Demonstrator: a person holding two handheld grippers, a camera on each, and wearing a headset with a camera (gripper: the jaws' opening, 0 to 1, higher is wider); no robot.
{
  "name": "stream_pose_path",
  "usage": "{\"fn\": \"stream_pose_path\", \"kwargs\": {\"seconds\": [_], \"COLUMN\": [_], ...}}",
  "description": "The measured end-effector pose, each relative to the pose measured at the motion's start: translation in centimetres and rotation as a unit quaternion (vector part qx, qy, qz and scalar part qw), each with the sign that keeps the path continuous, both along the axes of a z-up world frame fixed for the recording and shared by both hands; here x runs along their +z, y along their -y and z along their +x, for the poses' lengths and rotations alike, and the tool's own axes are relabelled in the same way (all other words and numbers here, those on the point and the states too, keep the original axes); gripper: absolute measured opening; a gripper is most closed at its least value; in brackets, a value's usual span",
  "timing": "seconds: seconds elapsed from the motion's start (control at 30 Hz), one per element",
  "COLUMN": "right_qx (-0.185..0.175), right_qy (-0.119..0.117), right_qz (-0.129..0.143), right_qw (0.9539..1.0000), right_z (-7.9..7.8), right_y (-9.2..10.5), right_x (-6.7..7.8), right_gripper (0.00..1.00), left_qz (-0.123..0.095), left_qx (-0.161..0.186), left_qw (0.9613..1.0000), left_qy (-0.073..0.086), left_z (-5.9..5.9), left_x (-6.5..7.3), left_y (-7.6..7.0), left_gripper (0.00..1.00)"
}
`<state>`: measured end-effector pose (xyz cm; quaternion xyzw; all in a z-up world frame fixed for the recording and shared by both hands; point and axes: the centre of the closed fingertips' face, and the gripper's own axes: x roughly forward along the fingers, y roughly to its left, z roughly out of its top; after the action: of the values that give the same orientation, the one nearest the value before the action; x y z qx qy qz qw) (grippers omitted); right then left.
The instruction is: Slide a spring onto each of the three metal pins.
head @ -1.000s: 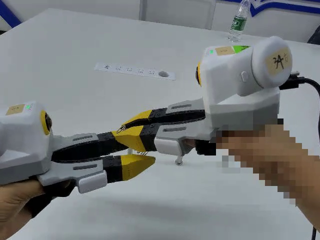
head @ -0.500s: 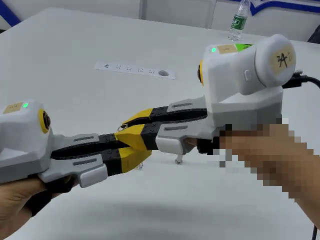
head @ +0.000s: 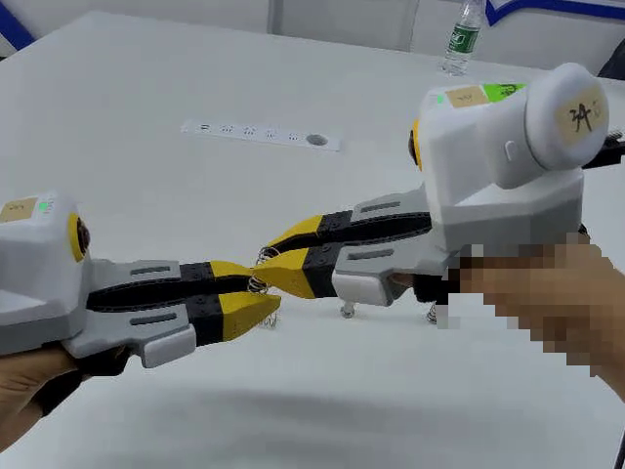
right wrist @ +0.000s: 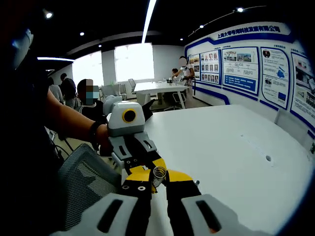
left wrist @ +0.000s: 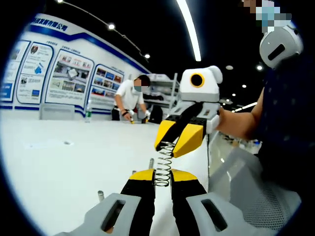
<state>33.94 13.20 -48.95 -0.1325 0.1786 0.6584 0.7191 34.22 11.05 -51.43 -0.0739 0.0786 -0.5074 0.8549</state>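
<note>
A steel coil spring (head: pixel 258 284) hangs in the air between both grippers' yellow tips, above the white table (head: pixel 146 186). In the left gripper view my left gripper (left wrist: pixel 162 176) is shut on the spring's (left wrist: pixel 165 162) lower end, and the right gripper (left wrist: pixel 173 143) pinches its upper end. The right gripper view looks along the spring (right wrist: pixel 158 174), end-on between the shut jaws of my right gripper (right wrist: pixel 158 180). Two short metal pins (head: pixel 347 311) (head: pixel 431 315) stand on the table under the right gripper (head: pixel 268 260). The left gripper (head: pixel 264 296) comes in from the lower left.
A white power strip (head: pixel 262 135) lies across the table farther back, and a water bottle (head: pixel 458 39) stands at the far edge. A mesh chair (right wrist: pixel 81 177) sits beside the person. Other people stand at tables in the background.
My left gripper's jaws, apart a second ago, have shut on the spring. The two grippers have drawn slightly apart, so the coil shows between their tips.
</note>
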Motion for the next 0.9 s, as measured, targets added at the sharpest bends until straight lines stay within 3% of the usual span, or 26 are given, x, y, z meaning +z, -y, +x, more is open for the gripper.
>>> {"fn": "stream_pose_path", "kwargs": {"seconds": [0.3, 0.7, 0.9], "right_qx": [0.0, -0.008, -0.016], "right_qy": [0.002, 0.009, 0.012], "right_qz": [-0.008, -0.019, -0.027], "right_qw": [1.0, 0.9997, 0.9994], "right_z": [-0.1, 0.5, 1.1], "right_y": [0.2, 1.0, 1.8], "right_x": [-0.3, -0.3, -0.3], "right_gripper": [0.12, 0.12, 0.12], "left_qz": [0.017, 0.034, 0.06], "left_qx": [0.004, 0.02, 0.031], "left_qw": [0.9998, 0.9991, 0.9975], "left_qy": [0.01, 0.013, 0.017], "left_z": [0.2, 0.4, 0.6], "left_x": [-0.4, -0.9, -1.5], "left_y": [0.2, -0.8, -1.6], "left_gripper": [0.14, 0.28, 0.37]}}
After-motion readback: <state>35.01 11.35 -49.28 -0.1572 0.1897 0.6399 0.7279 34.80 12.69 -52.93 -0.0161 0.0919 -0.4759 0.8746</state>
